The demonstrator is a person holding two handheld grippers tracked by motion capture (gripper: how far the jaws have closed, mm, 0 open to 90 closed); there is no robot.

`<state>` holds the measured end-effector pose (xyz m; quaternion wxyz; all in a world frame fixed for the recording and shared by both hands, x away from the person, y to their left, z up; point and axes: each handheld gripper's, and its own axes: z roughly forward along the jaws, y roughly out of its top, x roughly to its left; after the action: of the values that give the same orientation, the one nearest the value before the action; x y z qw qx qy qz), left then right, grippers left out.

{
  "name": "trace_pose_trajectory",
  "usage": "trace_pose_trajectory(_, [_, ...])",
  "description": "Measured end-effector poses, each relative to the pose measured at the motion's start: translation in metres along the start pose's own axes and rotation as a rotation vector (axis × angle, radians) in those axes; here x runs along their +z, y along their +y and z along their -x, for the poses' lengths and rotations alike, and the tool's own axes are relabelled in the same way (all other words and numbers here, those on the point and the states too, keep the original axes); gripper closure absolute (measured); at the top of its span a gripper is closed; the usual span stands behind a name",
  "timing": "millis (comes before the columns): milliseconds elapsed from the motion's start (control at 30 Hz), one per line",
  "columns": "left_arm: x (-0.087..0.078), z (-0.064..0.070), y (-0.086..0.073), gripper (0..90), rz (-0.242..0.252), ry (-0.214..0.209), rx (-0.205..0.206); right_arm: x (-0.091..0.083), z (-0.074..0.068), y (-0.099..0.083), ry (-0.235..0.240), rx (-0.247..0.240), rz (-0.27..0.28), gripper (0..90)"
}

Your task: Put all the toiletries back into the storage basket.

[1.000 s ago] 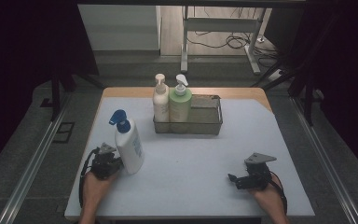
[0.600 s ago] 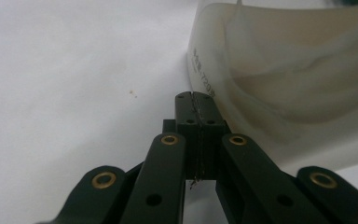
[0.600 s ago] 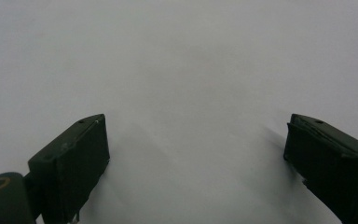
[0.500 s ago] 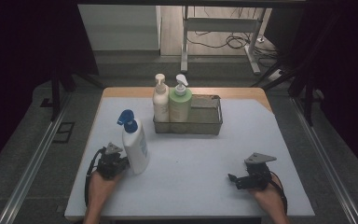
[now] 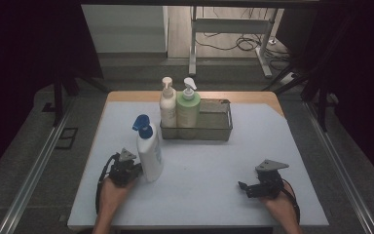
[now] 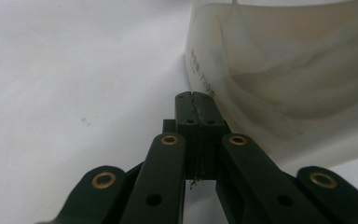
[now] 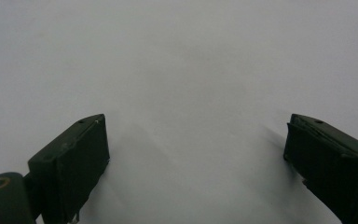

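Three bottles are out on the table (image 5: 204, 195): a cream one (image 5: 167, 103) and a green one (image 5: 188, 105) standing side by side in the left end of a wire basket (image 5: 216, 127), and a white bottle with a blue pump (image 5: 149, 150) standing by itself nearer the person, left of centre. One basket, two grippers, two hands.

The left gripper (image 5: 125, 166) sits low on the table just beside the white bottle's base. In the left gripper view its jaws are pressed flat together with nothing between them, and the bottle's pale wall (image 6: 279, 70) rises just to one side of the tips. My guess is the closed tips are there to nudge or steady the bottle rather than grab it; whether they actually touch it I can't tell.

The right gripper (image 5: 263, 184) rests well apart on the right side, jaws spread wide over bare white tabletop (image 7: 191, 70), seemingly parked and waiting.

The basket's right half stands free, which looks like room kept for the third bottle.
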<state>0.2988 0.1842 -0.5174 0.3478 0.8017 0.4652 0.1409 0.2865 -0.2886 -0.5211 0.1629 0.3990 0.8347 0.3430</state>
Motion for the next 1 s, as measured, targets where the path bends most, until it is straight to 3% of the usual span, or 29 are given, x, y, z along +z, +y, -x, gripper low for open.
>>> trace_pose_trajectory(1000, [0.016, 0.052, 0.012, 89.2, -0.020, -0.077, 0.123, 0.000, 0.000, 0.000, -0.001, 0.001, -0.001, 6.0])
